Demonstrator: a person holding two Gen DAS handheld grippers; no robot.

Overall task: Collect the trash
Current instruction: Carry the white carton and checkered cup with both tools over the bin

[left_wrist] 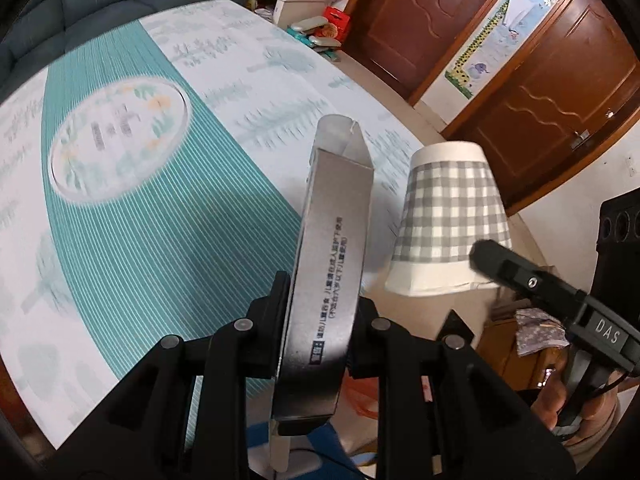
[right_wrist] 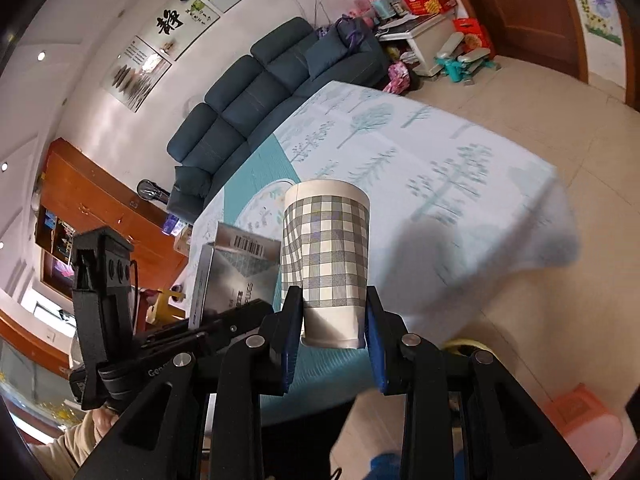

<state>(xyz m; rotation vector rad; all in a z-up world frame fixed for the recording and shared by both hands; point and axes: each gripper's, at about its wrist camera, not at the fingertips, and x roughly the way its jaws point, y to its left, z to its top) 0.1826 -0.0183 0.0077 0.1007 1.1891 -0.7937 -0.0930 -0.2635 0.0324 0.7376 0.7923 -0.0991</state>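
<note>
My left gripper (left_wrist: 322,300) is shut on a long silver carton (left_wrist: 334,240) with black print, held lifted above the table (left_wrist: 120,220). My right gripper (right_wrist: 332,312) is shut on a grey-and-white checked paper cup (right_wrist: 326,248), gripped near its base and held in the air beside the table edge. The cup (left_wrist: 450,216) also shows in the left wrist view, right of the carton, with one right fingertip (left_wrist: 492,260) against it. The carton (right_wrist: 236,272) and the left gripper (right_wrist: 224,322) show left of the cup in the right wrist view.
The table (right_wrist: 460,168) carries a white cloth with teal trees and a teal striped panel. A dark blue sofa (right_wrist: 256,96) stands behind it. Brown doors (left_wrist: 540,92), a white cabinet (left_wrist: 296,2) with red boxes, and a pink stool (right_wrist: 580,428) on the floor are around.
</note>
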